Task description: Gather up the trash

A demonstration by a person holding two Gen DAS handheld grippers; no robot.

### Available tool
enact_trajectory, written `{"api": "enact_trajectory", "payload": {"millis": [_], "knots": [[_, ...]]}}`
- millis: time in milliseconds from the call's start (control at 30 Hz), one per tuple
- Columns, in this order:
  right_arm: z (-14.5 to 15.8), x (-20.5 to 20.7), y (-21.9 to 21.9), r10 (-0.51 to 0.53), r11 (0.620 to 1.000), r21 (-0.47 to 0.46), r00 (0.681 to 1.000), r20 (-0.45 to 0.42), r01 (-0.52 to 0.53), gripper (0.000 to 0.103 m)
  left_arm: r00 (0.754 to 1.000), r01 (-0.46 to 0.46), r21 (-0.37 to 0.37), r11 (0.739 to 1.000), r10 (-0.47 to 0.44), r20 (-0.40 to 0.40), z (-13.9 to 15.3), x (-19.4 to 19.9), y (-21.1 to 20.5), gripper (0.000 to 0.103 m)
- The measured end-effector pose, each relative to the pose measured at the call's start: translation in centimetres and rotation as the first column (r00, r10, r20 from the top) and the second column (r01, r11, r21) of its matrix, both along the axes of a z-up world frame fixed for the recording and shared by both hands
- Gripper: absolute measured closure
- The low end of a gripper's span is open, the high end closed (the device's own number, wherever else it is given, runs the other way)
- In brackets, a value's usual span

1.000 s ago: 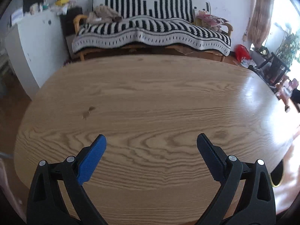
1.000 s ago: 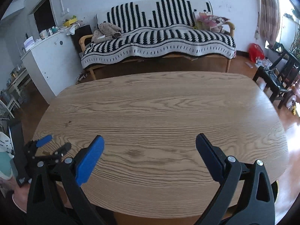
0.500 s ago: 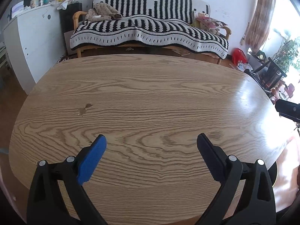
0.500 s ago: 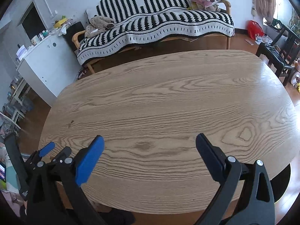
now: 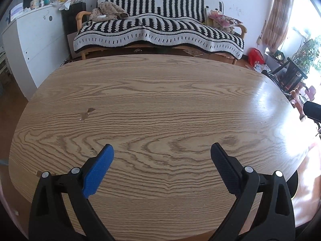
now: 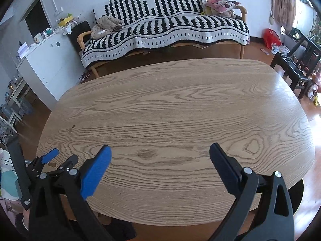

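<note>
Both tongs [image 5: 161, 150] [image 6: 159, 150] gaping, table [image 5: 160, 100] seemingly bare

One wooden table [image 5: 160, 104], with two small chips [image 5: 86, 113] in its surface. Two grippers: the left gripper [image 5: 161, 156] and the right gripper [image 6: 160, 154], each with two fingers, one blue-padded, one black. One sofa [image 6: 164, 28] under one striped blanket [image 5: 158, 30]. One white cabinet [image 6: 46, 68]. One red bag [image 5: 255, 56]. Perhaps two dark chairs [image 6: 295, 64], hard to separate at the edge.
</note>
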State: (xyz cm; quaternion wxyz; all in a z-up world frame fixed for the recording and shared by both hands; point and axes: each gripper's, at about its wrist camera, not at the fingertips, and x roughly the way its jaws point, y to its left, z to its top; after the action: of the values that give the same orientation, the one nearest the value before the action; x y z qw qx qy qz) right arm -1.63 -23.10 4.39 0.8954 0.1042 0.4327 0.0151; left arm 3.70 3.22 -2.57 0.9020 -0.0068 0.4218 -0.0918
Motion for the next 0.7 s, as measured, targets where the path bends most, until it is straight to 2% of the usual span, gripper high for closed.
{"api": "enact_trajectory", "payload": {"millis": [700], "knots": [[-0.17,-0.14,0.42,0.013,0.999,-0.031,1.0,-0.01,-0.013,0.008,1.0,0.008,0.001,1.0,-0.008,-0.003,-0.12,-0.1,-0.16,0.009]]}}
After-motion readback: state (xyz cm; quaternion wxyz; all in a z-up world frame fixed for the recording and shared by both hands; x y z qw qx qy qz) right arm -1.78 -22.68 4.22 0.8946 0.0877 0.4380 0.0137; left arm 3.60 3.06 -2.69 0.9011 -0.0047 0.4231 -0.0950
